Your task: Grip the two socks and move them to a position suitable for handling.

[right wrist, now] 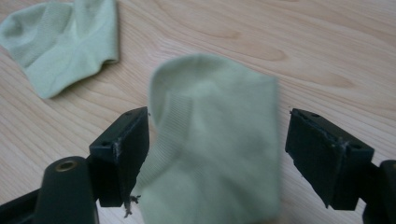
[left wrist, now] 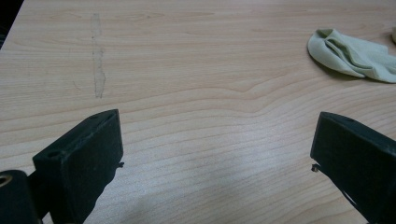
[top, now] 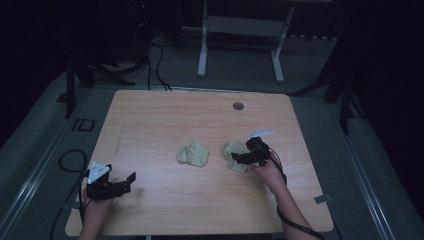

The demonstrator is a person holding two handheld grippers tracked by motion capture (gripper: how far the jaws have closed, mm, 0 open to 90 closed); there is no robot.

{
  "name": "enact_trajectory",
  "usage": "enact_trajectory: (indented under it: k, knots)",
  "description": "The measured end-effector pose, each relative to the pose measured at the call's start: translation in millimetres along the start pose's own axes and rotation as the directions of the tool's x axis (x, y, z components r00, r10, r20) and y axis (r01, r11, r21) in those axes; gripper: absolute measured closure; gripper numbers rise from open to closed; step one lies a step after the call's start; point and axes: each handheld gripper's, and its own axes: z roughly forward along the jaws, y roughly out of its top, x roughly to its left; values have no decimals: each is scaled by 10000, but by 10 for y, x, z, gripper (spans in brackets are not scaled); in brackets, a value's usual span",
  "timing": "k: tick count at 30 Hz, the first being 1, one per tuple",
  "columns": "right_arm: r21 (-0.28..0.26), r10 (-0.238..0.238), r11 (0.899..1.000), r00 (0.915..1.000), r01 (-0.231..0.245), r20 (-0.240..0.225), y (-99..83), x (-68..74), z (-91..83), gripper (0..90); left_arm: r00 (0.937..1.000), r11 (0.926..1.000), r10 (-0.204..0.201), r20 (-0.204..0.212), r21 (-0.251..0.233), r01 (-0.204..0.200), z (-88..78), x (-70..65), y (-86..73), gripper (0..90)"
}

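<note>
High view: two pale green socks near mid table [top: 150, 115]; right gripper [top: 239, 158] over the right sock [top: 234, 152], left sock [top: 194, 153] just beside; left gripper [top: 131, 180] well apart at the near left edge.
Left gripper view: jaws wide open over bare wood.
Right gripper view: jaws open, sock between, pads not pressing.

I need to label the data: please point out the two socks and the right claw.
Nearer sock [right wrist: 215, 140], right gripper view: middle of its fabric.
Farther sock [right wrist: 65, 39], right gripper view: its ribbed middle.
Right claw [right wrist: 217, 154], right gripper view: midway between its fingertips.
</note>
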Motion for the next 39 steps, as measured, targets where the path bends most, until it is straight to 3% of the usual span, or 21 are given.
enact_trajectory:
  k: [8, 14, 16, 19, 25, 27, 33, 39]
  knots:
    - [361, -148, 9992, 9998, 145, 105, 75, 60, 205, 230, 10000, 10000, 12, 39, 19, -12, -2, 2, 0, 23]
    - [663, -721, 9955, 9944, 670, 767, 65, 118, 360, 236, 10000, 10000, 37, 85, 70, -38, 0, 6, -2, 23]
    - [639, -691, 9959, 9942, 639, 827, 65, 123, 360, 257, 9999, 9999, 49, 98, 98, -50, 1, 5, -3, 22]
    - [507, -663, 9968, 9941, 621, 858, 52, 136, 346, 347, 9999, 9999, 74, 118, 146, -75, 4, -1, -7, 23]
    - [570, -831, 9954, 9910, 774, 1054, 80, 187, 325, 690, 9999, 9998, 83, 126, 188, -85, -4, 5, -18, 23]
    - [665, -957, 9938, 9892, 887, 1111, 96, 206, 328, 750, 9999, 9998, 73, 127, 209, -76, -5, 6, -22, 22]
    - [828, -969, 9926, 9898, 885, 1043, 148, 257, 285, 793, 9999, 9996, 77, 137, 261, -81, 0, 2, -22, 23]
    - [432, -987, 9945, 9915, 953, 853, 229, 357, 89, 794, 9998, 9996, 88, 151, 262, -92, -2, -2, -23, 22]
